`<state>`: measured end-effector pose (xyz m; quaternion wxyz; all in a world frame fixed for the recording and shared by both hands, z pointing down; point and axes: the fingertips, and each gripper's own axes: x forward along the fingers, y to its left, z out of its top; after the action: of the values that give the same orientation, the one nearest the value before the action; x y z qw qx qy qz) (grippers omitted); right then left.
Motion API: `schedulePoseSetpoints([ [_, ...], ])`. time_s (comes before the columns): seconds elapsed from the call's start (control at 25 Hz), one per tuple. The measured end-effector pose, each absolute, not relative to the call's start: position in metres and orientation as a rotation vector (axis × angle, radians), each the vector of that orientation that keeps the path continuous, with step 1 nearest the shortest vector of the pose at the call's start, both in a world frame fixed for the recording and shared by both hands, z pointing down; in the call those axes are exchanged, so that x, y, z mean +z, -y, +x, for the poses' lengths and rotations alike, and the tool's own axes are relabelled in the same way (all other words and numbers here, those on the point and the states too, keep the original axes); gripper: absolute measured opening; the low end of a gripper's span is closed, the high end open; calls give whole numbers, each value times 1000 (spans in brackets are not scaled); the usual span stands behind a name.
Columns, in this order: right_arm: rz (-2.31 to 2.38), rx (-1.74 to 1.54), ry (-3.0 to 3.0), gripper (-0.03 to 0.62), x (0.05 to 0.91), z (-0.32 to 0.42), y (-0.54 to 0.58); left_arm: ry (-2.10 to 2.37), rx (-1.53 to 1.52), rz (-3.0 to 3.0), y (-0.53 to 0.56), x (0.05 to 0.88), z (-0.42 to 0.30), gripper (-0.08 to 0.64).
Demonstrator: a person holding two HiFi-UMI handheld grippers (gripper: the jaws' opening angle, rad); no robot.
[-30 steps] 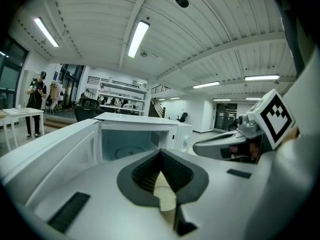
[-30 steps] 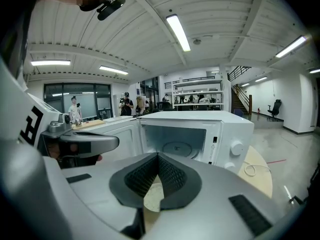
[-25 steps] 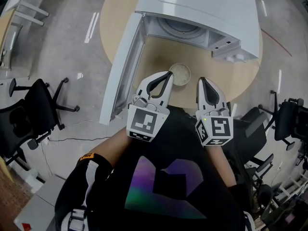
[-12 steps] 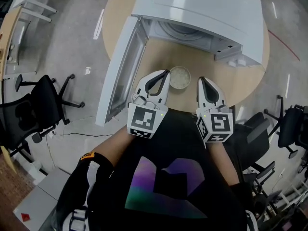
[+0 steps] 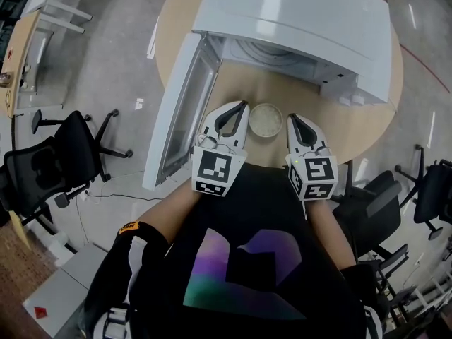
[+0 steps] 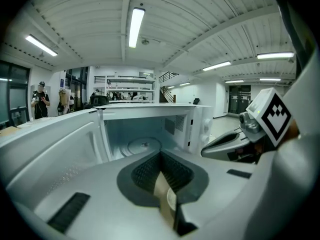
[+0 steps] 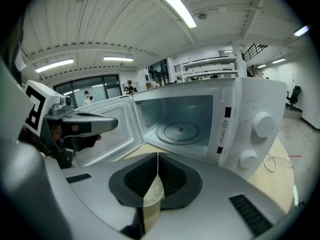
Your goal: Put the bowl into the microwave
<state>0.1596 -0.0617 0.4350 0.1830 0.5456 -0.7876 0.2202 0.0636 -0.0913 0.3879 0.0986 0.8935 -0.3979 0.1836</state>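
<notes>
A small pale bowl (image 5: 266, 119) stands on the round wooden table (image 5: 311, 108) in front of the white microwave (image 5: 296, 20). The microwave's door (image 5: 180, 111) hangs open to the left, and the glass turntable (image 7: 179, 130) inside is bare. My left gripper (image 5: 244, 106) is shut and empty, just left of the bowl. My right gripper (image 5: 292, 119) is shut and empty, just right of it. In the gripper views, part of the bowl (image 6: 171, 200) (image 7: 152, 194) shows below the closed jaws of the left gripper (image 6: 160, 153) and the right gripper (image 7: 158, 155).
Two control knobs (image 7: 262, 125) sit on the microwave's right panel, and a white cable (image 7: 272, 161) lies beside it. Black office chairs (image 5: 49, 164) (image 5: 381, 203) stand on the floor on both sides of the table. The open door walls off the left side.
The head view has shifted slightly. Both grippers sit a little further forward beside the bowl. The bowl and the microwave have not moved.
</notes>
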Motion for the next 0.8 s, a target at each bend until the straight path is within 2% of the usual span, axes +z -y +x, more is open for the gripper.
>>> schedulePoseSetpoints([
  [0.8, 1347, 899, 2124, 18, 509, 157, 69, 1192, 687, 2496, 120, 451, 53, 44],
])
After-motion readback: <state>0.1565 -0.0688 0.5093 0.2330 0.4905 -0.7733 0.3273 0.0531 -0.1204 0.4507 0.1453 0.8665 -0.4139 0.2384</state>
